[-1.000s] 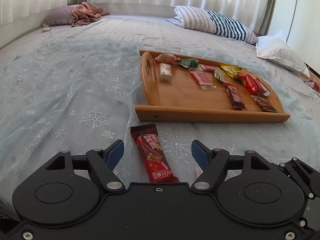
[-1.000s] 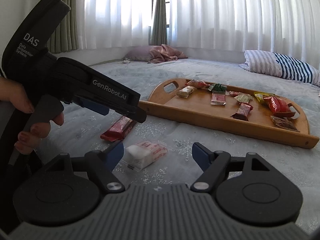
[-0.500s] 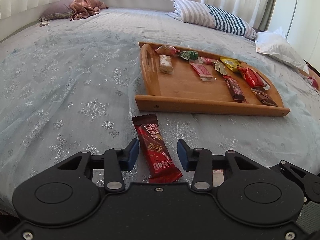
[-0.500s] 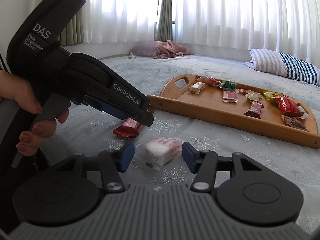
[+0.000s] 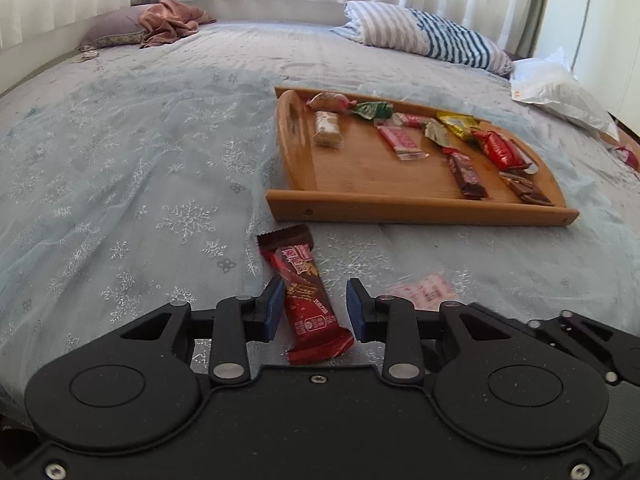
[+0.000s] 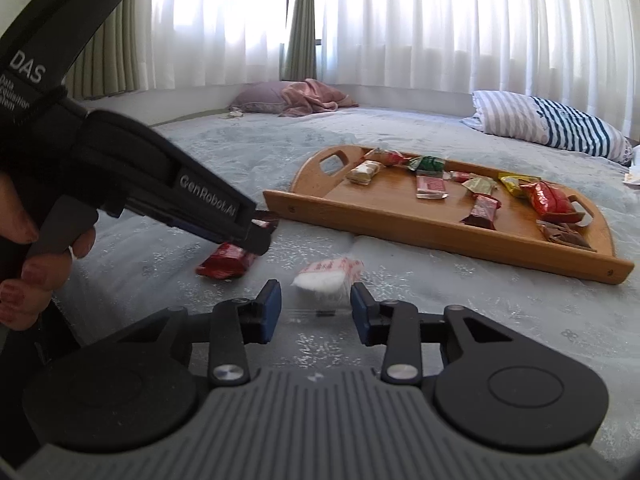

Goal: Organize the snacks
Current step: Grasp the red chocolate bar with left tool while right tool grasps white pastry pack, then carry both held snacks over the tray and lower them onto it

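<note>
A red snack bar (image 5: 306, 300) lies on the bedspread between the fingers of my left gripper (image 5: 312, 304). Its jaws are closing: the left pad is at the wrapper's edge, and a narrow gap shows at the right pad. A white snack packet (image 6: 326, 278) lies at the fingertips of my right gripper (image 6: 314, 304). These jaws are closing around its near end, with a slim gap still showing on the left. The packet also shows in the left wrist view (image 5: 424, 286). Beyond stands the wooden tray (image 5: 420, 212), holding several wrapped snacks.
A hand (image 6: 36, 264) holds the left gripper's black handle at the left of the right wrist view. A striped pillow (image 5: 432, 38), a white bag (image 5: 560, 88) and a pink cloth on a mauve pillow (image 5: 168, 24) lie at the bed's far side. Curtains hang behind.
Both grippers' jaws have narrowed from wide apart to close beside their snacks. The bar and the packet lie where they did. Neither hand has shifted.
</note>
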`<state>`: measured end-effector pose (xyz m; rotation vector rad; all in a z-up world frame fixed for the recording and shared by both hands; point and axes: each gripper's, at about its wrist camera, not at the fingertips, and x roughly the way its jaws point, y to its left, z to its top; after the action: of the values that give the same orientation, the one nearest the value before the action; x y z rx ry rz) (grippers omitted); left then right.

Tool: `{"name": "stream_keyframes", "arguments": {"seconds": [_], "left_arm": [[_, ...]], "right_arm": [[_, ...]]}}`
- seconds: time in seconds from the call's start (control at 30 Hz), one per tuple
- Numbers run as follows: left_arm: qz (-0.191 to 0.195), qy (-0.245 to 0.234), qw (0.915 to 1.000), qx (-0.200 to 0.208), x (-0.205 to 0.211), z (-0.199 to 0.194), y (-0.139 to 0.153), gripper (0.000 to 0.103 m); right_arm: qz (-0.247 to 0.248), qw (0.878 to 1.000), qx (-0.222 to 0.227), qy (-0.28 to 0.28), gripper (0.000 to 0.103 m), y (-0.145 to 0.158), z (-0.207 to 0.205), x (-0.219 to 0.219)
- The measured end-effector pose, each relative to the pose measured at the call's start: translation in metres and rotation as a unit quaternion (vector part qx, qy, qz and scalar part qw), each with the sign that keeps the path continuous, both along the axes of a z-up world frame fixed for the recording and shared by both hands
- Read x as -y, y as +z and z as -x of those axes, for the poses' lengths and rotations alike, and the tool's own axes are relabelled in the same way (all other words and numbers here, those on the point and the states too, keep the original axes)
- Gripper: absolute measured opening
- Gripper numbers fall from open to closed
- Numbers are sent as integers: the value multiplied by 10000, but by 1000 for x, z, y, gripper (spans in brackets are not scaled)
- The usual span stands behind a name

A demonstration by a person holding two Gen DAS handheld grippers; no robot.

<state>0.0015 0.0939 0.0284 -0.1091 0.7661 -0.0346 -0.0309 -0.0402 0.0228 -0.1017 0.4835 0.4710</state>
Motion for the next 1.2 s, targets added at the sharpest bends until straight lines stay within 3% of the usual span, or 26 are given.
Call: {"name": "stream_keyframes", "arguments": {"seconds": [0.23, 0.37, 0.7, 0.87, 1.03, 1.2], "left_arm": [[81, 29, 9999, -115, -2, -9, -10, 33], [66, 19, 9999, -117, -1, -10, -11, 33], [70, 12, 9999, -97, -1, -7, -8, 26], [47, -29, 9999, -120, 0, -8, -10, 26], [3, 10, 9999, -138, 3, -14, -14, 29], [98, -29, 9999, -55, 4, -10, -7, 23]], "right_arm": [[-110, 9998, -21, -165, 44, 2, -5, 7], [-153, 9996, -12, -235, 58, 2, -6, 5], [-177, 9986, -95, -488, 61, 1, -18, -3], [-153, 9983, -176, -535, 46, -1, -21, -6], [-166, 9982, -185, -537, 44, -1, -23, -6], [-273, 9977, -163, -606, 42, 2, -21, -1]]}}
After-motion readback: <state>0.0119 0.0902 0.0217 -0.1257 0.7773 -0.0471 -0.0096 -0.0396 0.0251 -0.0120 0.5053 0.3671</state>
